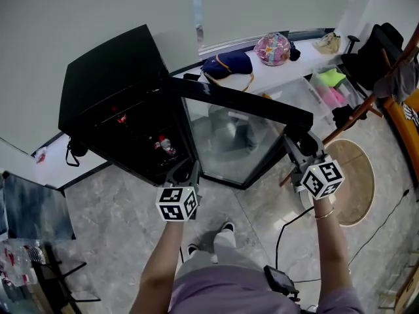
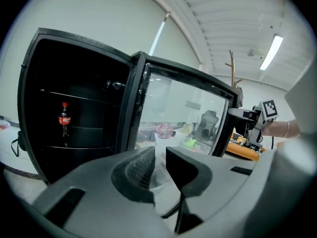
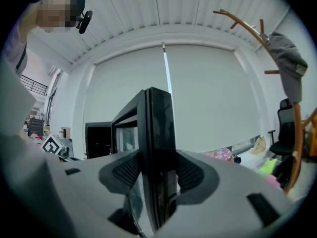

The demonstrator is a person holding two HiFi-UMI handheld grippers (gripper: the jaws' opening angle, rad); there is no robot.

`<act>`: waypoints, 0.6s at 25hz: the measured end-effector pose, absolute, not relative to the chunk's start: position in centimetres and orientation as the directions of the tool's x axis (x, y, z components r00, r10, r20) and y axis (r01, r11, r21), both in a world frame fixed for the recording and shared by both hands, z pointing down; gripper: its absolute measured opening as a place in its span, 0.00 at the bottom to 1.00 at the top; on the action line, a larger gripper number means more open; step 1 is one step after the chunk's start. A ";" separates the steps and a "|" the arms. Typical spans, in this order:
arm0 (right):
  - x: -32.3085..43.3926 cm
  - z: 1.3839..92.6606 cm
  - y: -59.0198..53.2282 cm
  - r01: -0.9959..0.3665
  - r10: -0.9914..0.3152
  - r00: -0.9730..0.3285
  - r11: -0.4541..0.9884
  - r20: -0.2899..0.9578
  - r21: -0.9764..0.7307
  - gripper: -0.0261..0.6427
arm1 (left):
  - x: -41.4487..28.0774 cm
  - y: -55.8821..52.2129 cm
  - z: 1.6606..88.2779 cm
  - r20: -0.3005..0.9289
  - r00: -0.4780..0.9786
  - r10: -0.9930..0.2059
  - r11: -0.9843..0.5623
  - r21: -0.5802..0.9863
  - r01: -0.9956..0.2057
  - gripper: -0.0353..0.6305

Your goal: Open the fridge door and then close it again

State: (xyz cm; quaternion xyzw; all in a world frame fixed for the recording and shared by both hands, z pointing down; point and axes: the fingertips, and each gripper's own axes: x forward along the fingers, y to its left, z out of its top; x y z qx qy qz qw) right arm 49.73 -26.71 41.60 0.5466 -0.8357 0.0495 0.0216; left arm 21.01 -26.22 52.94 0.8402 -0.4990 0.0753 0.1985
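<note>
From the head view, a grey marbled tile floor lies below a pale wall, and a white tabletop under the window carries one blue bag and one pink patterned bag. One black fridge stands on the floor with its glass fridge door swung wide open. Two tongs reach toward it, each with one cube of black-and-white square markers: the left tongs near the door's hinge side, the right tongs at its free edge. In the left gripper view, the left tongs stand a narrow gap apart and empty. One cola bottle stands upright on a shelf, its red label too small to read, and one strip lamp lights the ceiling. In the right gripper view, the right tongs are closed on the door's edge, one pad against each face. One wooden coat stand rises at the right before a pale window blind.
</note>
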 end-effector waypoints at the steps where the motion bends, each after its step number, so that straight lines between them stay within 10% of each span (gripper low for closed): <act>1: 49.4 41.6 -26.0 -0.920 -0.916 -0.392 0.388 0.091 -0.059 0.36 | 20.5 -25.8 53.1 0.326 0.491 -0.808 -0.423 0.259 -0.868 0.16; 15: 43.2 41.5 -16.9 -0.963 -0.960 -0.270 0.269 0.076 -0.023 0.36 | 12.2 -19.4 53.7 0.336 0.490 -0.804 -0.424 0.253 -0.870 0.16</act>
